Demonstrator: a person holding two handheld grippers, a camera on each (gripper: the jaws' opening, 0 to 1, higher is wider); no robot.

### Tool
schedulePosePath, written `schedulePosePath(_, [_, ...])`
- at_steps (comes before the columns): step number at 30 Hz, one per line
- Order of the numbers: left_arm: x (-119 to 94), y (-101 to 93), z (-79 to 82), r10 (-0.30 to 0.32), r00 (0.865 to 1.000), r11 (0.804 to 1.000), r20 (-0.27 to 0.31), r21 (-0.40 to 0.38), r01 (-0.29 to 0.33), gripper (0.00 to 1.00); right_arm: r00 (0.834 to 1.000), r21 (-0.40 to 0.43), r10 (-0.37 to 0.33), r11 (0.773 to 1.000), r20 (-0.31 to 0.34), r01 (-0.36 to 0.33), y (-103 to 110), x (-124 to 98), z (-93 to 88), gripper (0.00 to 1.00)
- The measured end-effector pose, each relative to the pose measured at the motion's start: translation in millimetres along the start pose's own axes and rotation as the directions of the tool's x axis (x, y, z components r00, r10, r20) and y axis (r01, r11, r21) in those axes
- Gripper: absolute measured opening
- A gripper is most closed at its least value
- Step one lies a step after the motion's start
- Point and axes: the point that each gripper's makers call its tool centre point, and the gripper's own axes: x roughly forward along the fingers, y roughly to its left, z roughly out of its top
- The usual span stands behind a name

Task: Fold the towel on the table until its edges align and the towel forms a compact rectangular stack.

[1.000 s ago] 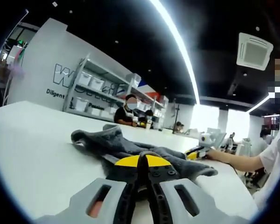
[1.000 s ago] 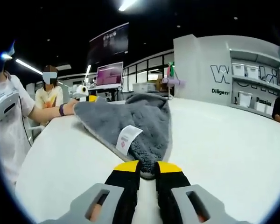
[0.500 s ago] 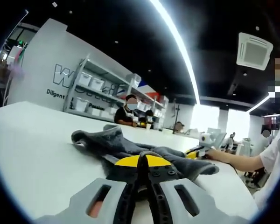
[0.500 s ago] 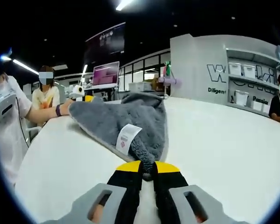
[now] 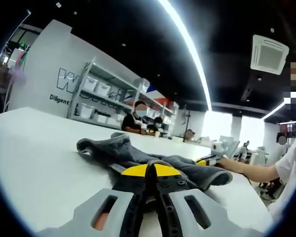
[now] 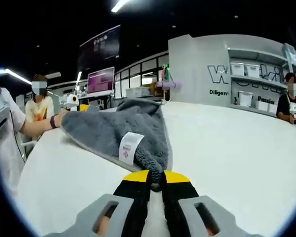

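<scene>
Grey fleecy towel point(image 6: 133, 128), rumpled on the white worktop point(image 6: 227, 143), pinched at one corner by the right tongs point(image 6: 155, 178) and at another by the left tongs point(image 5: 147, 172), both clenched on cloth. Risk: thin grip; a corner may slip, skewing edges. White sewn tag point(image 6: 127, 147), print unreadable; wall lettering point(image 6: 220, 92) begins "Diligent".

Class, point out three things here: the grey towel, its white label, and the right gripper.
grey towel point(image 6: 138, 121), right gripper view, fuzzy upper surface.
white label point(image 6: 128, 147), right gripper view, tag centre.
right gripper point(image 6: 156, 183), right gripper view, between the fingers.
</scene>
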Motion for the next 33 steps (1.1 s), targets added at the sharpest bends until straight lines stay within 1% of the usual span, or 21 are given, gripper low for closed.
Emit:
schedulePosePath(11, [0,0.4,1.0,0.002,1.000,1.000,0.001,-0.002,-0.002,0.02,0.999,0.022,-0.049,0.999,0.001,0.049,-7,-4,-0.3,0.05])
schedulePosePath(20, [0,1.6,1.6,0.004,1.000,1.000,0.002,-0.002,-0.004,0.02,0.997,0.034,-0.074,0.997,0.000,0.074,-17,-7,-0.3,0.05])
schedulePosePath(33, [0,1.6,1.9,0.004,1.000,1.000,0.002,-0.002,-0.004,0.02,0.994,0.043,-0.108,0.993,0.000,0.108,-22,-9,-0.6,0.05])
